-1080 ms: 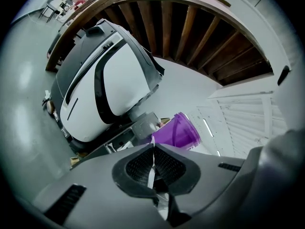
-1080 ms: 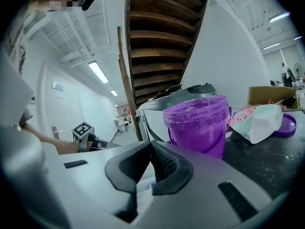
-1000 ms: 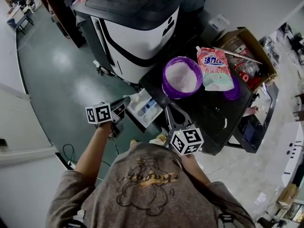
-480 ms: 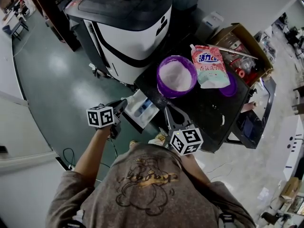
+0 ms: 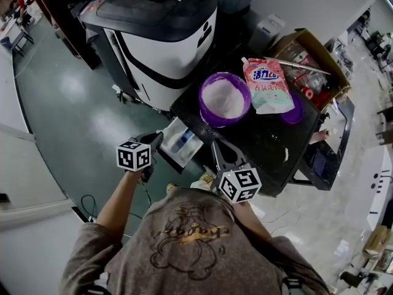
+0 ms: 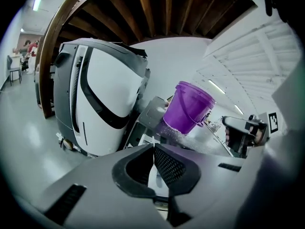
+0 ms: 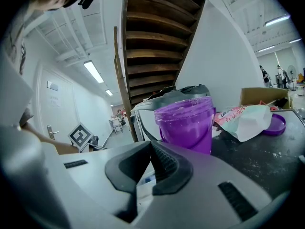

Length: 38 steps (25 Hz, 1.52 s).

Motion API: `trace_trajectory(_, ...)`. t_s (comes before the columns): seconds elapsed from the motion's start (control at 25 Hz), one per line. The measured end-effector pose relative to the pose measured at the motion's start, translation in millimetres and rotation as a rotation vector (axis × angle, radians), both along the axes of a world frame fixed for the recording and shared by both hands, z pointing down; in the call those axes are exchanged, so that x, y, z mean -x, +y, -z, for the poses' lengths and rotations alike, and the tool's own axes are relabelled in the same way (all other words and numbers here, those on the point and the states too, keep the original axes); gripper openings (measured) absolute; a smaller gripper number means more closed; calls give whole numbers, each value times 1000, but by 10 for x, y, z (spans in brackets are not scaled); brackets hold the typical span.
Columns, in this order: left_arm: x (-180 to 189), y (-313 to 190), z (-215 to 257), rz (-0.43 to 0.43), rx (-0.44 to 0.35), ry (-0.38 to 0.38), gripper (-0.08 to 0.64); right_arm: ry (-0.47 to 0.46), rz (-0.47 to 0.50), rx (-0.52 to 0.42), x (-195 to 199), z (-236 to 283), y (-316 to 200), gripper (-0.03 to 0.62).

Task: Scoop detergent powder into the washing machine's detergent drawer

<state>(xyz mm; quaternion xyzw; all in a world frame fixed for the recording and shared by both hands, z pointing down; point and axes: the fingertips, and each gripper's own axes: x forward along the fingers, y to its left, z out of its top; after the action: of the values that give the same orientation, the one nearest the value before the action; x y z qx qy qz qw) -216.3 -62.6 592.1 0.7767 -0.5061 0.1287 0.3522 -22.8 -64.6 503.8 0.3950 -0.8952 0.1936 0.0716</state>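
dark matte bench [image 5: 270, 145] just right of a white-and-black washing machine [image 5: 163, 39], its top dusted with white specks around the base of a purple bucket [image 5: 206, 112]. bucket upright near the bench's machine-side edge, open, well filled with white detergent powder [image 5: 225, 97]. just beside it, lying flat, a pink-and-white detergent bag [image 5: 266, 86], with a purple lid [image 5: 297, 115] at the bag's lower right corner. beyond the bag, an open cardboard box [image 5: 307, 42] of odds and ends, with a metal rod [image 5: 301, 66] lying across it.

detergent drawer [image 5: 178, 142] pulled out from the machine's front, below the bench's near corner, pale inside with a blue compartment.

left hand-held gripper [image 5: 155, 141] clenched, tips met and gripping no object, only the drawer's white showing through the gap beneath them. held at the drawer's left end; touching or just apart, not clear from above. right hand-held gripper [image 5: 216, 146] likewise clenched and empty, over the bench's near edge, aimed at the bucket and short of it.

glossy grey-green floor [image 5: 67, 97] all round, throwing back pale patches of light. black cable [image 5: 89, 195] looped on it close to a white wall. underside of a wooden staircase [image 7: 155, 37] overhead beyond the machine. white walls, strip lights [image 7: 94, 71] on the ceiling, a door [image 7: 45, 109] at the far left of the right gripper view. desks and chairs [image 5: 21, 17] far off in the top-left corner of the head view.
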Motion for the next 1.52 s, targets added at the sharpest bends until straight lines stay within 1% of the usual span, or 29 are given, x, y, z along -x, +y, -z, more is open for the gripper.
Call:
trace_trajectory(0.2, -40, 5, -19, -52, -23, -106, 23, 2, -5, 3, -6, -14, 17, 3)
trace_trajectory(0.52, -96, 20, -31, -109, -53, -201, 23, 1, -11, 11, -10, -49, 64, 3)
trace_trajectory(0.84, -189, 61, -69, -220, -108, -346, 23, 0, -25, 15, -33, -68, 101, 3)
trace_trajectory(1.04, -279, 49, -130, -327, -171, -487, 23, -3, -35, 24, -66, -115, 124, 3)
trace_trajectory(1.2, -328, 50, -147, -378, -189, -557, 23, -8, -40, 31, -72, -127, 142, 2)
trace_trajectory(1.52, -426, 100, -155, -491, -253, -718, 23, -12, -47, 36, -108, -149, 161, 3)
